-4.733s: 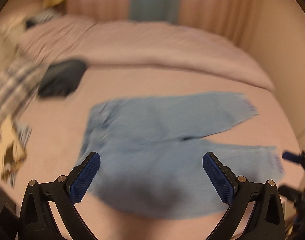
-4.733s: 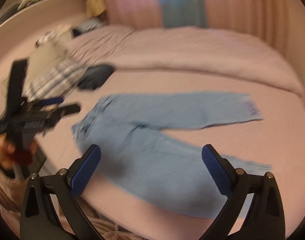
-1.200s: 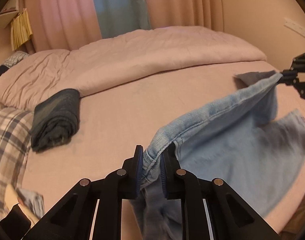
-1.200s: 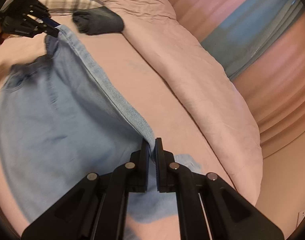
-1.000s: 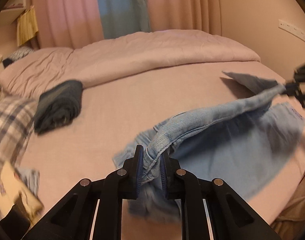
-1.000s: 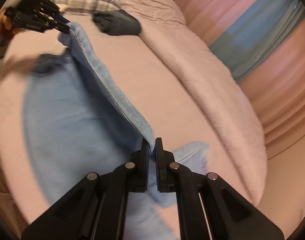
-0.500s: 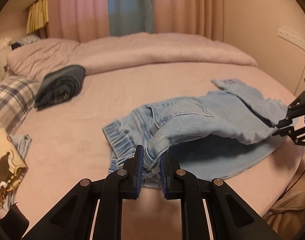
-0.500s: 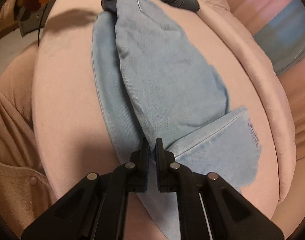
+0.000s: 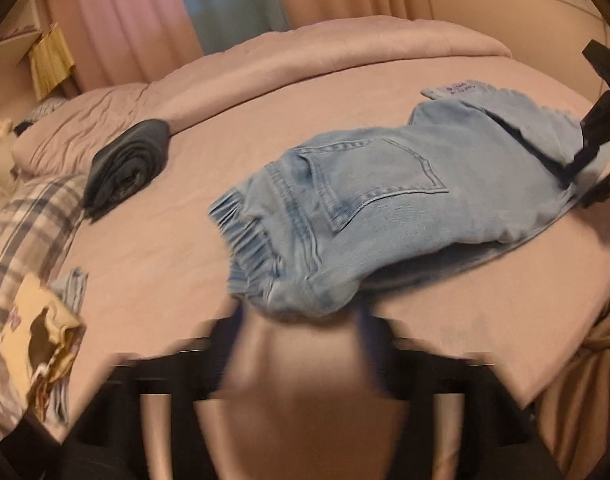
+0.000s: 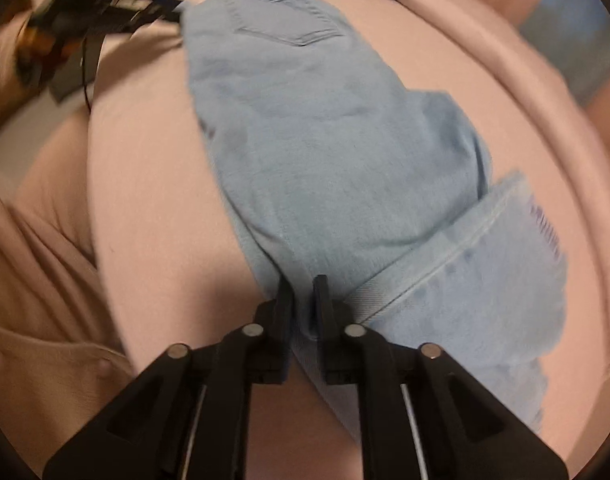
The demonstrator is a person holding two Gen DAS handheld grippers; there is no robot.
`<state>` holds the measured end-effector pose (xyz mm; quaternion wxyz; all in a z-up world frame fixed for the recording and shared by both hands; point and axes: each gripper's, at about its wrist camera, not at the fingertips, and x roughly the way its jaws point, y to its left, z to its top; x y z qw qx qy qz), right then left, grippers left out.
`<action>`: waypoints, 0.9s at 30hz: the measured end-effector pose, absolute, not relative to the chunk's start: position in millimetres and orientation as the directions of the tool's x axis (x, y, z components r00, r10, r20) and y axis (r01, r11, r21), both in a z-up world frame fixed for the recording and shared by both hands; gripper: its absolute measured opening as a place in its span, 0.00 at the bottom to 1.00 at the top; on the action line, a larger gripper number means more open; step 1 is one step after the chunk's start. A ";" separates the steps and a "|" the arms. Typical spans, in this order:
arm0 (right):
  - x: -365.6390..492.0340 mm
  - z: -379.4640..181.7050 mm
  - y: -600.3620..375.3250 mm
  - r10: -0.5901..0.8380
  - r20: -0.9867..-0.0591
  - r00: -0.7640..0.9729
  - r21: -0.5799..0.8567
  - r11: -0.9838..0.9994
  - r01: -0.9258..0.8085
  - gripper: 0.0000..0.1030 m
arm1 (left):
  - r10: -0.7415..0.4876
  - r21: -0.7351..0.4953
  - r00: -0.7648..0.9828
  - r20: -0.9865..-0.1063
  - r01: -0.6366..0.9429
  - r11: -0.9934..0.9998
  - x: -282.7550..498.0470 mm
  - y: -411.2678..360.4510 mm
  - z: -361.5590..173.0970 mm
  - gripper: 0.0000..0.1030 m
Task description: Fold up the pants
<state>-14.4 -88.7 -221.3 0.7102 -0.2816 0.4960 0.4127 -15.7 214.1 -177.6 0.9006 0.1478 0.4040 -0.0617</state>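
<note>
The pants [image 9: 385,200] lie on the pink bed [image 9: 165,240], folded leg over leg, back pocket up. Your left gripper [image 9: 301,320] is blurry, with its fingers wide apart and holding nothing. Your right gripper [image 10: 303,300] pinches the leg ends, nearly closed.
</note>
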 end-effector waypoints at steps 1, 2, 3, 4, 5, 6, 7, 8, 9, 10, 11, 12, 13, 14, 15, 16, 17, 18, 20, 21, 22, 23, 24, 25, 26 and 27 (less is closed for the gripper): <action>-5.7 -211.8 -92.2 0.351 -0.926 0.138 0.063 0.504 -0.861 0.37 | -0.012 0.187 0.673 -0.740 0.223 0.957 -21.6 219.9 -171.5 0.77; -1.5 -201.3 -98.7 0.403 -0.907 0.122 0.113 0.512 -0.851 0.47 | -0.041 0.144 0.685 -0.727 0.210 0.967 -27.8 226.2 -164.1 0.77; 5.8 -190.3 -106.0 0.451 -0.884 0.120 0.157 0.529 -0.834 0.49 | -0.058 0.106 0.694 -0.718 0.191 0.976 -30.5 230.6 -158.9 0.77; 17.0 -181.5 -113.2 0.484 -0.865 0.135 0.186 0.558 -0.808 0.49 | -0.073 0.069 0.700 -0.711 0.172 0.983 -30.5 233.3 -154.5 0.77; 28.8 -175.5 -118.8 0.502 -0.850 0.159 0.204 0.593 -0.779 0.50 | -0.098 0.019 0.711 -0.697 0.155 0.988 -28.6 235.2 -148.9 0.77; 50.0 -171.0 -124.2 0.496 -0.844 0.206 0.209 0.657 -0.725 0.52 | -0.128 -0.023 0.721 -0.681 0.153 0.988 -25.5 233.4 -144.5 0.77; 61.3 -171.1 -127.1 0.472 -0.848 0.241 0.200 0.705 -0.680 0.52 | -0.155 -0.053 0.728 -0.668 0.162 0.985 -22.0 229.2 -141.2 0.77; 75.7 -173.3 -128.4 0.433 -0.858 0.276 0.183 0.760 -0.624 0.53 | -0.194 -0.089 0.734 -0.651 0.180 0.980 -15.2 219.4 -137.6 0.77; 100.4 -179.8 -128.2 0.357 -0.881 0.311 0.143 0.827 -0.544 0.53 | -0.214 -0.103 0.735 -0.643 0.194 0.976 -10.9 212.0 -136.4 0.77; 122.8 -187.5 -127.1 0.280 -0.899 0.337 0.099 0.878 -0.468 0.53 | -0.246 -0.123 0.733 -0.635 0.218 0.968 -4.7 200.2 -135.7 0.77; 141.4 -194.5 -126.2 0.224 -0.910 0.349 0.071 0.913 -0.401 0.53 | -0.280 -0.147 0.724 -0.631 0.244 0.959 3.3 185.3 -136.9 0.77; 161.6 -203.6 -123.0 0.181 -0.922 0.342 0.059 0.939 -0.338 0.54 | -0.314 -0.167 0.709 -0.632 0.271 0.948 10.8 171.5 -139.0 0.77; 178.5 -211.5 -121.6 0.161 -0.930 0.330 0.061 0.954 -0.294 0.54 | -0.342 -0.180 0.696 -0.631 0.298 0.937 16.6 159.3 -141.3 0.77; 192.2 -219.2 -119.2 0.142 -0.935 0.326 0.057 0.965 -0.256 0.53 | -0.362 -0.180 0.685 -0.632 0.325 0.928 23.1 143.1 -145.3 0.77; 206.4 -227.6 -113.9 0.108 -0.940 0.322 0.034 0.974 -0.226 0.53 | -0.364 -0.169 0.676 -0.640 0.339 0.925 28.9 131.4 -149.1 0.77; 219.1 -236.8 -106.9 0.065 -0.948 0.311 -0.001 0.978 -0.208 0.53 | -0.356 -0.150 0.663 -0.659 0.348 0.925 36.2 116.5 -157.3 0.77; 229.9 -245.5 -101.1 0.022 -0.953 0.303 -0.038 0.981 -0.192 0.53 | -0.350 -0.144 0.650 -0.674 0.350 0.926 40.9 109.5 -163.8 0.77; 239.2 -254.7 -96.1 -0.009 -0.957 0.290 -0.061 0.983 -0.171 0.53 | -0.338 -0.138 0.635 -0.695 0.344 0.929 45.7 103.4 -171.5 0.77; 251.4 -274.4 -85.6 -0.065 -0.969 0.238 -0.110 0.977 -0.182 0.52 | -0.293 -0.124 0.582 -0.758 0.313 0.942 56.3 96.6 -193.4 0.77; 253.7 -278.0 -81.6 -0.081 -0.965 0.250 -0.132 0.972 -0.193 0.52 | -0.280 -0.125 0.558 -0.781 0.300 0.946 58.1 96.9 -202.5 0.77; 255.0 -276.4 -78.5 -0.081 -0.959 0.271 -0.142 0.967 -0.213 0.52 | -0.276 -0.131 0.536 -0.798 0.292 0.947 60.0 98.4 -209.7 0.77; 256.3 -274.7 -77.7 -0.062 -0.959 0.276 -0.128 0.965 -0.229 0.35 | -0.281 -0.138 0.531 -0.799 0.292 0.946 60.1 100.2 -212.8 0.77; 258.8 -272.5 -81.7 -0.029 -0.964 0.264 -0.091 0.970 -0.227 0.10 | -0.288 -0.141 0.537 -0.793 0.298 0.944 58.7 101.7 -213.5 0.77; 260.3 -270.2 -86.4 -0.017 -0.965 0.263 -0.075 0.974 -0.214 0.08 | -0.292 -0.140 0.543 -0.787 0.305 0.942 56.4 102.5 -213.2 0.77; 258.3 -266.3 -98.0 0.005 -0.963 0.270 -0.051 0.979 -0.199 0.07 | -0.295 -0.140 0.543 -0.786 0.308 0.941 54.3 102.9 -213.0 0.77; 257.8 -260.8 -107.7 0.026 -0.960 0.280 -0.025 0.983 -0.179 0.06 | -0.299 -0.144 0.542 -0.785 0.309 0.940 52.4 103.8 -212.8 0.77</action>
